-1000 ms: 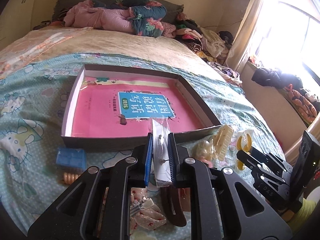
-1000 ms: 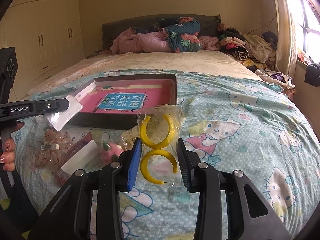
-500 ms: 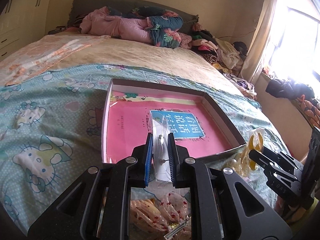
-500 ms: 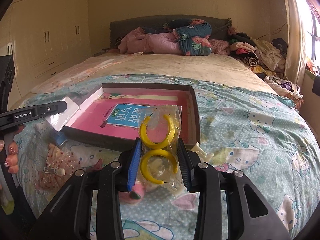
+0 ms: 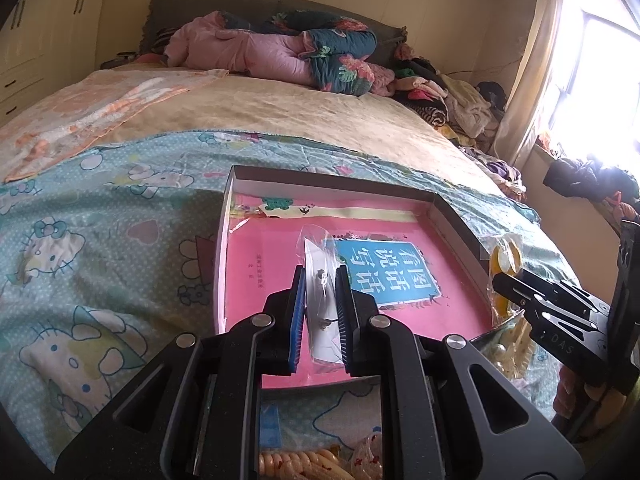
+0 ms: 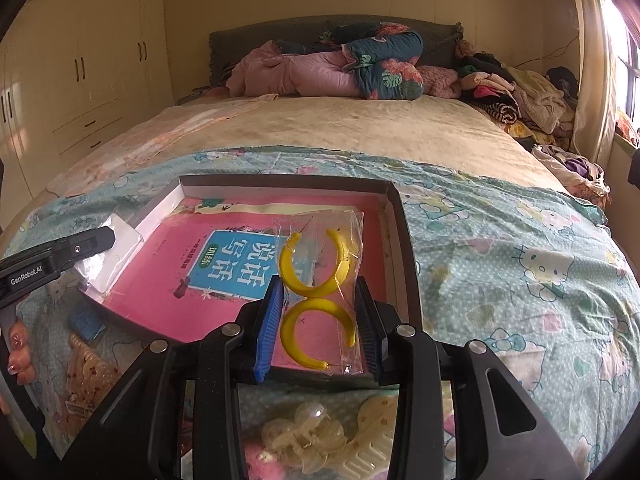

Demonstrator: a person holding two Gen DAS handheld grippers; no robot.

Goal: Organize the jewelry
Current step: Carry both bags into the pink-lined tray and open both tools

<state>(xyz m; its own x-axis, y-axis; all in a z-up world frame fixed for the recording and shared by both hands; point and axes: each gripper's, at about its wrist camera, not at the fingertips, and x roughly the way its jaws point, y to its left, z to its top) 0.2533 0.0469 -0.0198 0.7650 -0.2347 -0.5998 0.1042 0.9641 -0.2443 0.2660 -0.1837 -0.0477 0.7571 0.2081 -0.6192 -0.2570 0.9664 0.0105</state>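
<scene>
Jewelry packets over the box: we hold one in each hand-held gripper.

Left hand-held gripper [image 5: 320, 312] is clenched on a small clear bag w/ white card & stud earrings [image 5: 321, 280]; right hand-held gripper [image 6: 320, 320] grips a clear plastic bag of two yellow crescent hoop earrings [image 6: 318, 276]. Both hang above the shallow dark-rimmed cardboard box [image 6: 404, 240] on the bed, not yet set down. Our call: lower each till the bag lies flat on the box floor, keep them apart w/o overlap, then let go gently so the light plastic doesn't cling or flip. Box holds only a pink book w/ blue title panel [image 6: 224, 264]. Pale hair clips [image 6: 304, 436] sit outside, near the front wall.
</scene>
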